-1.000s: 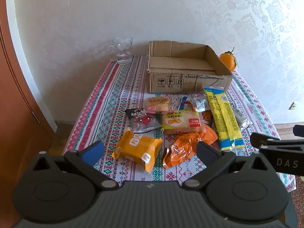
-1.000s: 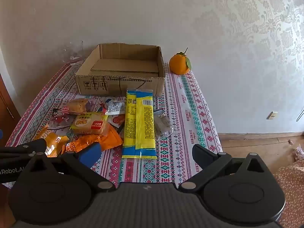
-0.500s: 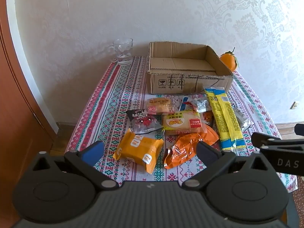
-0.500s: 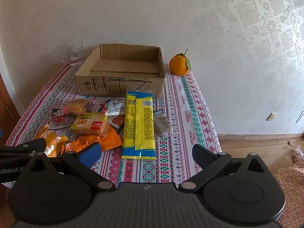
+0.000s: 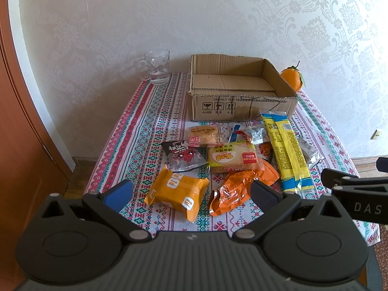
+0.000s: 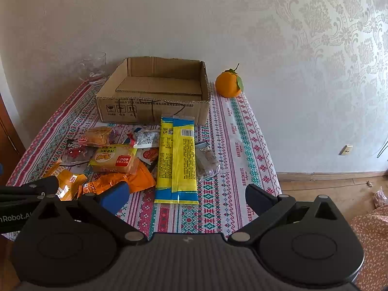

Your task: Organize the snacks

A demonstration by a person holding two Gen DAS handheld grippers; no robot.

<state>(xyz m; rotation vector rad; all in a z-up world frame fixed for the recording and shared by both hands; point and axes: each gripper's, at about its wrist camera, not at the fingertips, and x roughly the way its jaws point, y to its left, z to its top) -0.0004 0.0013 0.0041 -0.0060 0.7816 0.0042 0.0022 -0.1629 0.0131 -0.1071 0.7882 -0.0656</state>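
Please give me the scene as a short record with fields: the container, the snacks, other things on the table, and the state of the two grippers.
container: cardboard box, open top, nothing visible inside
snacks: loose on the tablecloth in front of the box; two long yellow packets side by side, orange packet nearest the left gripper
other things: glass mug left of the box, orange fruit right of it
left gripper: jaws open, holding nothing
right gripper: jaws open, holding nothing

A patterned tablecloth-covered table carries a cardboard box, glass mug, orange and snack packets.
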